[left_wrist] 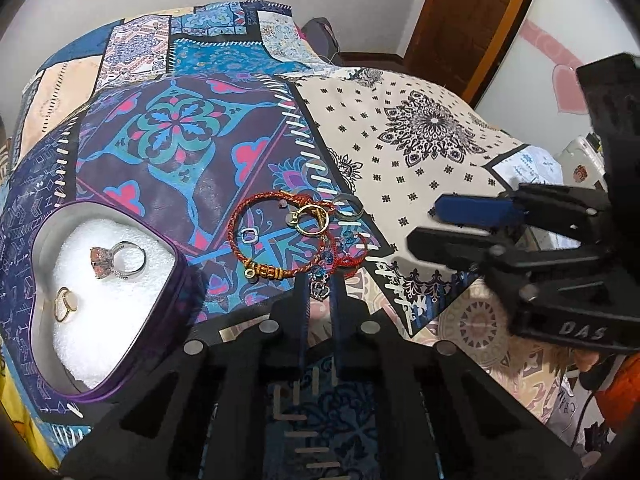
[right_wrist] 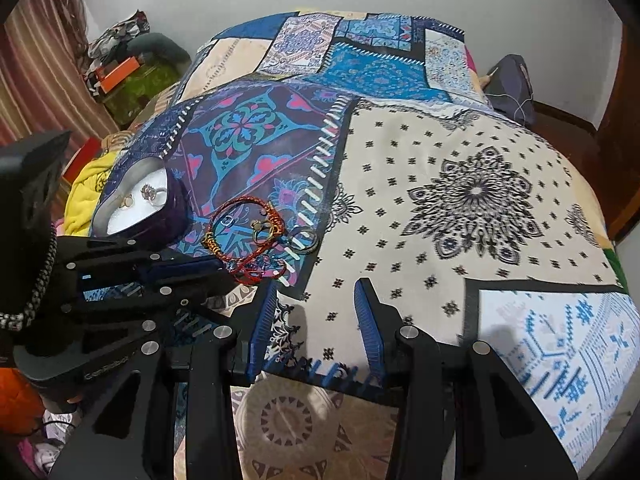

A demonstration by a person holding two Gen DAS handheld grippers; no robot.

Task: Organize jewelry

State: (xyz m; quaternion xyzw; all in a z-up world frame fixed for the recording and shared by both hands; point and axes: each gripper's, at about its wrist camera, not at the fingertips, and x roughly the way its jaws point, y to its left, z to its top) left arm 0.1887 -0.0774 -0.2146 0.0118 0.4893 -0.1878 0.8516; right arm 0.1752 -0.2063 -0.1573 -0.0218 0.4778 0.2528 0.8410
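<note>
A: Starting with the left wrist view: our left gripper (left_wrist: pixel 321 294) has its fingers nearly together at the near edge of the jewelry pile (left_wrist: pixel 298 236). A small charm (left_wrist: pixel 320 290) sits between the tips, but we cannot tell whether they clamp it. The box (left_wrist: pixel 104 300), well to the left, already holds two rings (left_wrist: pixel 116 260).

B: Risk here?

A: The red bracelet (left_wrist: pixel 264 236), gold toggle (left_wrist: pixel 314 218) and beaded strands overlap. If we lift one piece, we judge the rest may drag along and scatter across the quilt (left_wrist: pixel 400 140). A thin cord may also slip from a narrow pinch.

B: And the right wrist view?

A: Our right gripper (right_wrist: pixel 318 308) stands wide apart and holds nothing, over the white patch beside the pile (right_wrist: pixel 256 240). The left gripper (right_wrist: pixel 224 270) reaches in from the left, its tips at the pile.

B: Risk there?

A: Both tools are near one small cluster. If the right one moves in, we judge it may strike the left one or knock the loose ring (right_wrist: pixel 302 240) away.
</note>
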